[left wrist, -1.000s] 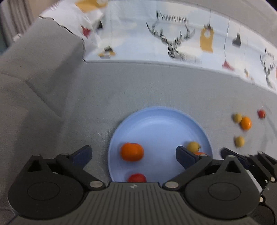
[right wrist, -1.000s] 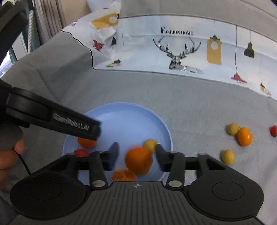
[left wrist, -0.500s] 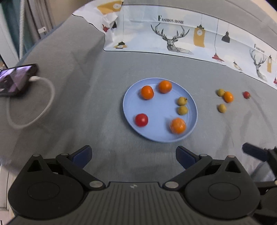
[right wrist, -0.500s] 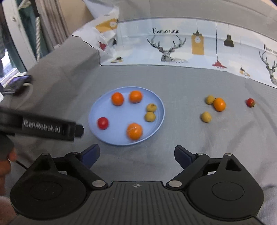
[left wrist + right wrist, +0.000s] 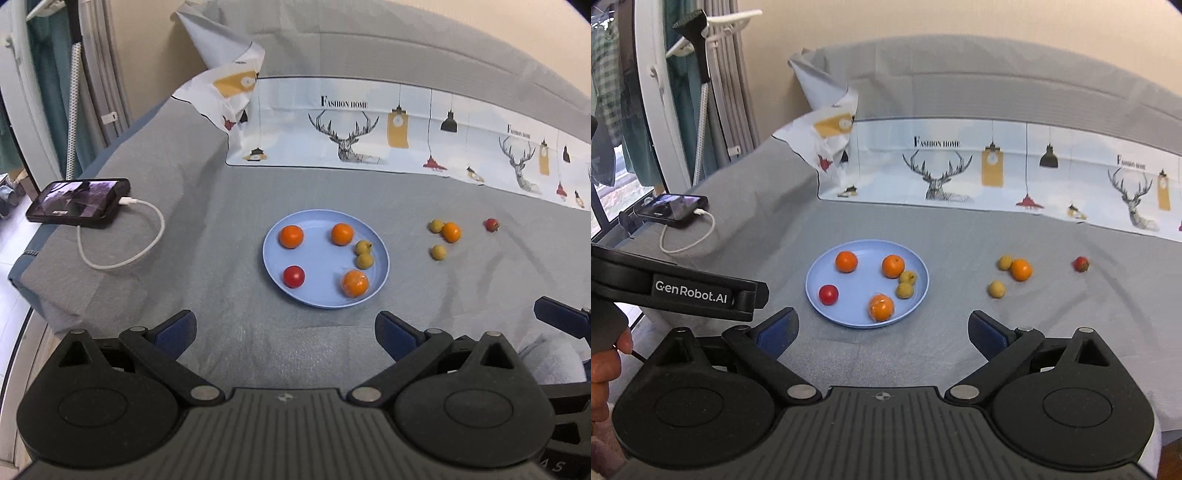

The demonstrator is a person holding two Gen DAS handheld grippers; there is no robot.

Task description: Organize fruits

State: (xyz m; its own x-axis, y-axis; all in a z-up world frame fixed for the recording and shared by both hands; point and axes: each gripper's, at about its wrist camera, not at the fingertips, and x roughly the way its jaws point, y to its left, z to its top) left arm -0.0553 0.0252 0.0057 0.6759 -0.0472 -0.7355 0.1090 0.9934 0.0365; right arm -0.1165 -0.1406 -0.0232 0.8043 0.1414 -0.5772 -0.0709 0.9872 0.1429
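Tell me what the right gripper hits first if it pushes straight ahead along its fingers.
Probably the blue plate: the open right gripper aims at its near rim, nearest the wrapped orange. Only bare grey cloth lies between; depth is uncertain.

1. A bed under a grey cover [image 5: 236, 192] carries everything.
2. A blue plate [image 5: 317, 299] sits mid-cover.
3. Loose fruit [image 5: 450, 232] lies to its right.
4. A phone [image 5: 79, 206] with white cable [image 5: 122, 260] rests left.
5. A printed sheet [image 5: 369, 125] lies behind.
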